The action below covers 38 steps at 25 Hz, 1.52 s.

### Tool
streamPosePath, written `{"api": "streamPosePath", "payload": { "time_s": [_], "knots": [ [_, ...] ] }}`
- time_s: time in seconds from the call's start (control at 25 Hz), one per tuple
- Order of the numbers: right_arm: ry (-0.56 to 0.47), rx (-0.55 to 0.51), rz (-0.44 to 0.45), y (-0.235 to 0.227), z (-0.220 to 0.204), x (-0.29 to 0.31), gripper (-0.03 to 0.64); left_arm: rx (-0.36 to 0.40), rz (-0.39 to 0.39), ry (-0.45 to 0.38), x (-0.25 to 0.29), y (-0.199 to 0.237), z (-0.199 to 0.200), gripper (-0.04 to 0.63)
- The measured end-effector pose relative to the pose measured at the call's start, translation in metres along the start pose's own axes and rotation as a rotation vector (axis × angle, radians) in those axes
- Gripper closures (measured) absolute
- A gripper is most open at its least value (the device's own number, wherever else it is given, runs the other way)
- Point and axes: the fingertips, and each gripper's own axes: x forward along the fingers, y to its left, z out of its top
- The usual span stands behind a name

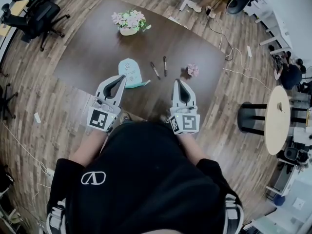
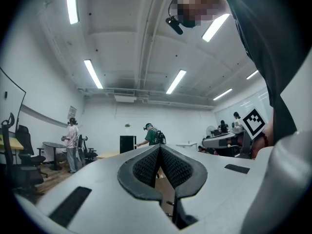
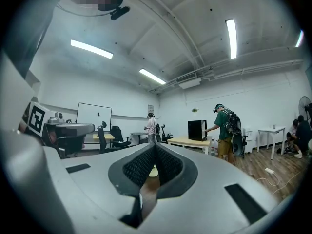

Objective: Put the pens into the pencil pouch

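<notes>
In the head view a light teal pencil pouch (image 1: 130,70) lies on the dark brown table (image 1: 97,43), with two dark pens (image 1: 155,70) (image 1: 165,66) side by side just to its right. My left gripper (image 1: 121,76) is shut and empty, its tip at the pouch's near edge. The right gripper (image 1: 176,81), also shut and empty, hovers near the table's front edge, short of the pens. Both gripper views point level across the room; the left gripper (image 2: 159,147) and right gripper (image 3: 154,145) show closed pads with nothing between them.
A white pot of pink and white flowers (image 1: 129,23) stands at the table's far side. A small pink flower object (image 1: 193,70) sits right of the pens. Office chairs (image 1: 36,13) stand far left, a round pale table (image 1: 278,118) and black stool (image 1: 253,118) at right. People stand across the room.
</notes>
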Motion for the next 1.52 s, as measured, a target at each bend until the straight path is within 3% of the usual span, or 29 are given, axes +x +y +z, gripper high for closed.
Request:
{"api": "streamPosePath", "payload": {
  "time_s": [0.2,0.28,0.32,0.4,0.44,0.96,1.28,1.52],
  "knots": [
    [0.012,0.005,0.009,-0.010,-0.005,0.005,0.618,-0.001,0.010,0.007,0.010,0.001,-0.006,0.592],
    [0.016,0.011,0.007,-0.014,-0.007,0.006,0.618,0.047,-0.018,0.038,0.015,-0.002,-0.013,0.592],
    [0.015,0.013,0.006,-0.015,-0.007,0.007,0.618,0.099,-0.037,0.071,0.018,-0.003,-0.019,0.562],
    [0.011,0.014,0.005,-0.018,-0.007,0.008,0.618,0.222,-0.064,0.148,0.026,-0.005,-0.033,0.264],
    [0.010,0.013,0.003,-0.019,-0.007,0.008,0.618,0.268,-0.075,0.182,0.029,-0.006,-0.038,0.219],
    [0.052,0.023,-0.035,-0.042,-0.021,-0.001,0.618,0.513,-0.211,0.492,0.053,0.013,-0.133,0.206],
    [0.094,0.017,-0.076,-0.058,-0.031,-0.012,0.618,0.561,-0.327,0.697,0.064,0.019,-0.232,0.206],
    [0.138,0.017,-0.101,-0.063,-0.044,-0.021,0.618,0.536,-0.445,0.876,0.049,0.009,-0.317,0.207]
  ]
}}
